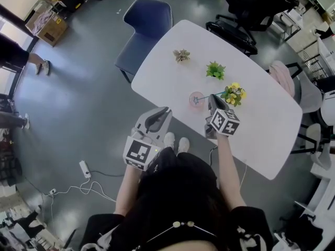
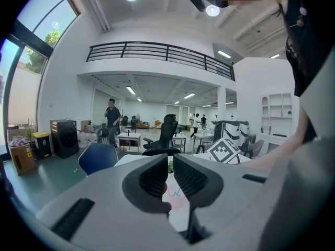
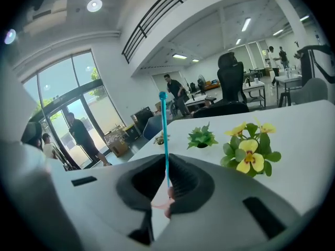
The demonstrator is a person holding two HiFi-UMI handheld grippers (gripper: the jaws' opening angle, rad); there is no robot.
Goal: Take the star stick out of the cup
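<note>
Left claw (image 2: 170,162) is parked off the near edge of the desk (image 1: 167,80), closed down to a thin slit with nothing in it. It aims roughly level toward the cup and looks idle, just kept out of the way. Next over, the pink cup (image 1: 197,99) stands near the desk's front edge, with artificial yellow flowers (image 1: 234,94) just beside it on the right. The teal star stick (image 3: 165,135) is pinched between the pads of the right claw (image 3: 168,172), which is clamped tight on the shaft from the person's side, right at the cup. The grip is low on the shaft, probably so the stick can go straight up out of the cup without tipping it. The stick's long axis runs near upright, leaning slightly, small knobbed end on top, well above the pads. The lower end drops toward the pink rim under the jaws. The star end seems to be still down in the cup, but it's too small in the head view to be sure. Stick not clear of the cup yet.
</note>
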